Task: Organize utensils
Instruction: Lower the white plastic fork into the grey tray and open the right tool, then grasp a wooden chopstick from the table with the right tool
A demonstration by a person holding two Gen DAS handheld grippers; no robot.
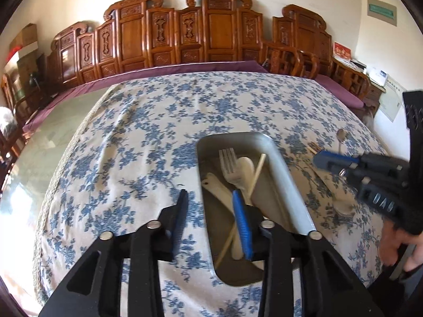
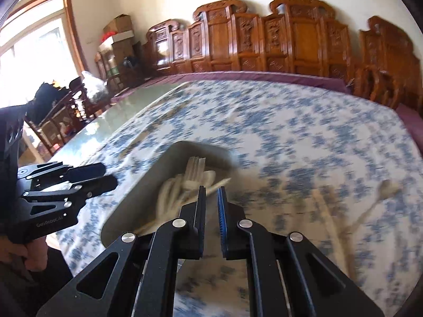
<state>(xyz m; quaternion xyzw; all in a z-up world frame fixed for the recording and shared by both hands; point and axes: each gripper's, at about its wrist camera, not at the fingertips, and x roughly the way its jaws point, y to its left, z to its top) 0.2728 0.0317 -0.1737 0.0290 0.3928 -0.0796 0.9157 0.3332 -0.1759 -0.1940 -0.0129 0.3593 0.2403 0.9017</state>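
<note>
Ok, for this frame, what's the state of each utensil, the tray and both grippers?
Grey metal tray: flat on the floral cloth, partly filled.
Pale plastic fork: lying in the tray.
Pale plastic spoon: in the tray, beside the fork.
Thin wooden chopstick: in the tray, slanted across the others.
Wooden spoon: on the cloth, outside the tray.
Left gripper: open, empty.
Right gripper: nearly shut, empty.

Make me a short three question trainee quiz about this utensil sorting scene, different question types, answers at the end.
1. True or false: the white fork lies inside the metal tray.
2. Multiple choice: what is between the fingers of the left tool? A) a chopstick B) a spoon C) nothing
3. Fill in: a wooden spoon still lies on the floral ____, outside the tray.

Key: 1 true; 2 C; 3 tablecloth.
</note>
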